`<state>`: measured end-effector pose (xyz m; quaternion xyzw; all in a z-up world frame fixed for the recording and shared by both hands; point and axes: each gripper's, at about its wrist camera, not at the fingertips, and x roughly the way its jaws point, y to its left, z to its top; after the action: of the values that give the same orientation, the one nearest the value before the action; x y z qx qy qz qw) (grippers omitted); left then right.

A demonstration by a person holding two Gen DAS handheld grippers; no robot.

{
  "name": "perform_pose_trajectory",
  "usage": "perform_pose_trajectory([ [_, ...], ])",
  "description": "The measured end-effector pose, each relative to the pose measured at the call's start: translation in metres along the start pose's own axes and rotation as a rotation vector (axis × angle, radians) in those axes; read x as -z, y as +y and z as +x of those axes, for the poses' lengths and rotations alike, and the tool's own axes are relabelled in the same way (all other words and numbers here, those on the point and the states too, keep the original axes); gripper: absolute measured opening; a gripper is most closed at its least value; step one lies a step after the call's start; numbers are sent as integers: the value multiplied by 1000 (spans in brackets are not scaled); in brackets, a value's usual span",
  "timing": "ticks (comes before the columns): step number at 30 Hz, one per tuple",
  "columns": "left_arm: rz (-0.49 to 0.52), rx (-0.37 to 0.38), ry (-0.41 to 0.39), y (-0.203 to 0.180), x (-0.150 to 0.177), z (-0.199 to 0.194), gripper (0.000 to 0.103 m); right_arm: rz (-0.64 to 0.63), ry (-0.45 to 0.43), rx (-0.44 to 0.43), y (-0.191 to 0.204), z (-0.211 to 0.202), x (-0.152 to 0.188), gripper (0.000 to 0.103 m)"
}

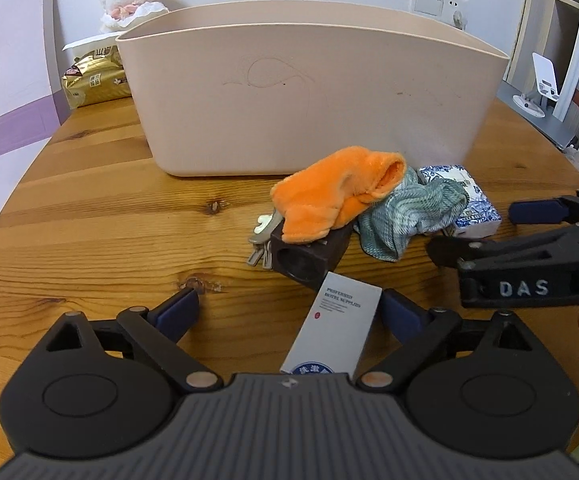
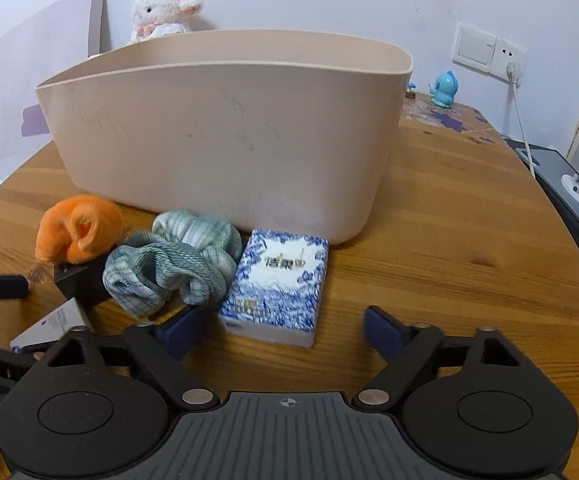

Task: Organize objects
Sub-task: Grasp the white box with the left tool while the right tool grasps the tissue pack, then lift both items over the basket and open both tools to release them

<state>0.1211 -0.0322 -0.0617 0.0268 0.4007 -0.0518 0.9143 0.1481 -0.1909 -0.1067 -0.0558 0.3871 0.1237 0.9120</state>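
- Evidently gathered for sorting: a loose pile just ahead of both tongs, with the beige tub (image 1: 309,92) behind it as the likely place for everything.
- Left tongs (image 1: 289,312) spread wide, low over the bench (image 1: 89,216), straddling the white hotel-supplies box (image 1: 335,326); box between the pads but nearer the right one, not visibly squeezed.
- Probably lined up that way to pinch the box across its narrow sides.
- Right tongs (image 2: 281,326) also spread, holding nothing, aimed at the blue-and-white tissue pack (image 2: 279,284) lying flat just ahead, close to the tub wall.
- Beyond the left tongs: orange plush cloth (image 1: 337,192) draped over a dark block (image 1: 309,258), keys (image 1: 261,248) poking out beside it.
- Green knitted cloth (image 2: 173,260) bunched between the orange one and the tissue pack, touching both.
- Nothing visibly lifted yet.
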Motion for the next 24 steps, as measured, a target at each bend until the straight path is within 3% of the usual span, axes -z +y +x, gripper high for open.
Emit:
perform_pose_trajectory([
  [6, -3, 5, 12, 3, -1, -10, 63, -4, -10, -8, 6, -5, 0, 45],
  [7, -6, 6, 13, 4, 0, -12, 61, -5, -7, -7, 7, -6, 0, 45],
  [11, -28, 4, 14, 8, 0, -15, 34, 0, 0, -1, 6, -12, 3, 44],
  [20, -63, 41, 35, 11, 3, -24, 32, 24, -30, 20, 1, -49, 16, 44],
  [24, -47, 30, -1, 10, 3, -40, 32, 29, -79, 26, 0, -74, 12, 44],
])
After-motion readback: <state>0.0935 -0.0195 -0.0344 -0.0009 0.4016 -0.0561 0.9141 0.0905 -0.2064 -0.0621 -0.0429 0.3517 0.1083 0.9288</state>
